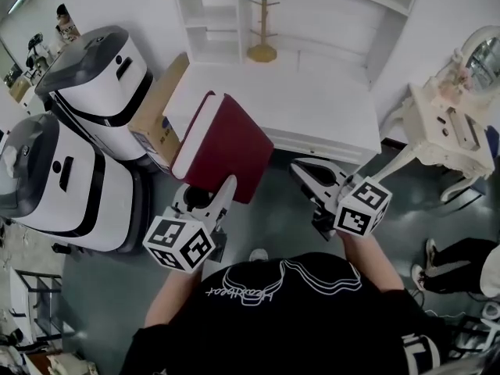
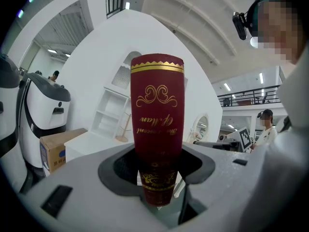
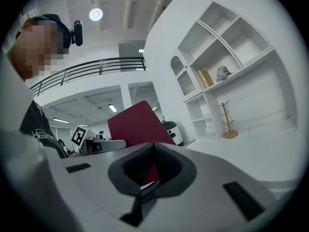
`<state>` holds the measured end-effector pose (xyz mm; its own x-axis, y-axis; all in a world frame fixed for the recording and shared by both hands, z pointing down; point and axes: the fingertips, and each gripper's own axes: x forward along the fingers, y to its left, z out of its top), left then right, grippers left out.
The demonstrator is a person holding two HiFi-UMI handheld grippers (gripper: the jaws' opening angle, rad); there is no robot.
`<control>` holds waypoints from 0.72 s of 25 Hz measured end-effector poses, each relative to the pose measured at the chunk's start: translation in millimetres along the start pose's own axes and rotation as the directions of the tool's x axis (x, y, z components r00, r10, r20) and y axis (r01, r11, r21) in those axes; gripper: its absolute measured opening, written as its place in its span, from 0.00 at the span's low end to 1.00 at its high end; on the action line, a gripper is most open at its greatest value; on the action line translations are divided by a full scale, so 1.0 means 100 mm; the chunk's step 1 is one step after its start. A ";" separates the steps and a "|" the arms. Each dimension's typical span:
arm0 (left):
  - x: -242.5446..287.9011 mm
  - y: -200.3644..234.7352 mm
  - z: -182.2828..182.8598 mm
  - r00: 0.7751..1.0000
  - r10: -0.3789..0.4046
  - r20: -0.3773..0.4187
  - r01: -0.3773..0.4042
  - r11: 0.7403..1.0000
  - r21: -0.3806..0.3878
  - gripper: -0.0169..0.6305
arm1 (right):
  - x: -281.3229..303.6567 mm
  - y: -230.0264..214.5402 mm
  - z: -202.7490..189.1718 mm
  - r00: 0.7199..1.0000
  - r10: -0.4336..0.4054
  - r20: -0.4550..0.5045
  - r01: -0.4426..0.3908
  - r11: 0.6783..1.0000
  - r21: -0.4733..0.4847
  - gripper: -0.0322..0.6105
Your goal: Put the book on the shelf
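Note:
A thick dark red book with gold ornament on its spine is held up in the air in front of the white desk. My left gripper is shut on its lower end, and the spine stands upright between the jaws. The white shelf unit stands at the back of the desk, beyond the book. My right gripper hovers just right of the book with its jaws closed together and nothing in them. Past them the red cover shows.
A wooden mug tree stands on the desk by the shelf. A cardboard box leans at the desk's left edge. Two white-and-black machines stand at left. A white vanity table is at right.

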<state>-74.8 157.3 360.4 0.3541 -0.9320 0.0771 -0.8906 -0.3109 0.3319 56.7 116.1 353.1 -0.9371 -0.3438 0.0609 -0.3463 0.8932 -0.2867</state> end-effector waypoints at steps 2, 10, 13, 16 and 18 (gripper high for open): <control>0.16 0.18 0.09 1.000 -0.006 -0.001 0.006 1.000 0.006 0.34 | 0.19 -0.13 0.07 1.000 -0.006 0.003 0.006 1.000 -0.001 0.06; 0.53 0.64 0.23 1.000 -0.029 -0.002 0.029 0.999 0.022 0.34 | 0.67 -0.45 0.09 0.999 -0.034 -0.012 0.033 0.999 -0.010 0.06; 0.59 0.71 0.22 1.000 -0.026 -0.003 0.026 0.999 0.021 0.34 | 0.73 -0.51 0.08 0.999 -0.032 -0.012 0.032 0.999 -0.016 0.06; 0.66 0.76 0.21 1.000 -0.018 -0.005 0.018 1.000 0.019 0.34 | 0.80 -0.58 0.08 1.000 -0.024 -0.014 0.024 1.000 -0.009 0.06; 0.73 0.80 0.22 1.000 -0.009 -0.004 0.009 1.000 0.018 0.34 | 0.84 -0.65 0.09 1.000 -0.018 -0.017 0.018 1.000 -0.006 0.06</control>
<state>-126.9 60.6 371.8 0.3635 -0.9283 0.0777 -0.8922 -0.3229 0.3160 0.7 26.7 368.0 -0.9312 -0.3552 0.0820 -0.3636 0.8887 -0.2794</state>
